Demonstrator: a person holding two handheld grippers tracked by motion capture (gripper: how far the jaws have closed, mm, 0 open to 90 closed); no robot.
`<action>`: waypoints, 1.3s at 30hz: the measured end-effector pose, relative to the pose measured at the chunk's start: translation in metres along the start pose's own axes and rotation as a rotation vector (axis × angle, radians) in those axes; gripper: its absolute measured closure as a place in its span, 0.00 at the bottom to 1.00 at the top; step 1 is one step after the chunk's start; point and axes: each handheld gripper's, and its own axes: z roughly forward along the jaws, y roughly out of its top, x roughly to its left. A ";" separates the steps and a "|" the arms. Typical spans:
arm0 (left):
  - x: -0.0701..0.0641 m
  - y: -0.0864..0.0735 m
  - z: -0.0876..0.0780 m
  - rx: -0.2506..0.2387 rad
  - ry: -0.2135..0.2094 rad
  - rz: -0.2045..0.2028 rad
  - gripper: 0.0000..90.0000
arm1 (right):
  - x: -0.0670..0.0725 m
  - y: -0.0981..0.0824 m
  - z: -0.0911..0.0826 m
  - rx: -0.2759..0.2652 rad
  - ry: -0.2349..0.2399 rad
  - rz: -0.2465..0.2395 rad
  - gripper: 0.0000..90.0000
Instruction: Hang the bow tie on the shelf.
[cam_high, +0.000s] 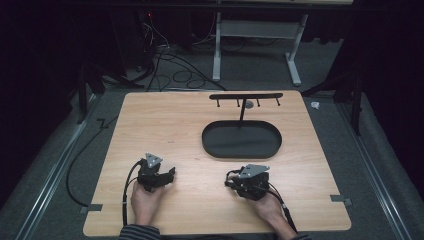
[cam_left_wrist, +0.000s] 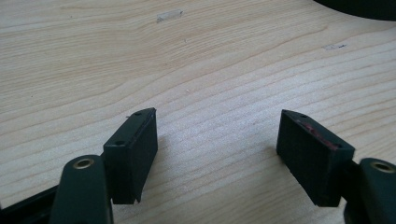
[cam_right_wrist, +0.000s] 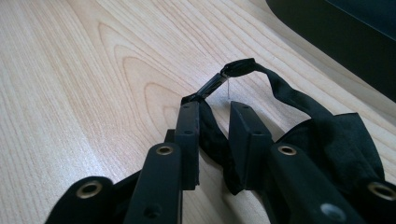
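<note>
Right tool: your right tool (cam_right_wrist: 212, 140) has its jaws drawn in on a black strap (cam_right_wrist: 212, 135); the cloth fills the narrow gap between them, clamped. In the high view this tool (cam_high: 231, 184) sits low over the worktop, near the front edge, right of centre.
Strap: it runs out past the jaw tips to a small metal clip (cam_right_wrist: 212, 85), then loops back in an arc toward the right of the right gripper view, where more black cloth bunches against the tool. The loop lies on or just above the wood; you cannot tell which.
Left tool: your left tool (cam_left_wrist: 217, 140) has its jaws well apart, with bare wood between them. In the high view it (cam_high: 172, 173) rests near the front edge, left of centre, well apart from the right tool.
Worktop: light wood (cam_high: 165, 125), bare between the two tools.
Tray: a black oval tray (cam_high: 212, 145) lies just beyond the right tool, near the middle; its dark wall shows at the upper right of the right gripper view (cam_right_wrist: 336, 37).
Rack: a thin post rises from the tray's far side and carries a black bar with small hooks (cam_high: 245, 96).
In the way: nothing lies between the strap and the tray.
Floor: cables (cam_high: 175, 70) trail past the worktop's far edge.
</note>
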 end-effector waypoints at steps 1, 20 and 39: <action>0.000 0.000 0.000 0.000 0.001 0.000 0.33 | 0.000 0.000 0.000 0.003 0.000 -0.001 0.87; 0.000 0.000 0.000 -0.001 0.000 -0.001 0.33 | -0.003 0.001 -0.017 -0.061 0.017 -0.015 1.00; 0.000 0.000 0.000 -0.001 -0.002 -0.002 0.33 | -0.025 0.024 -0.072 -0.200 -0.001 0.014 1.00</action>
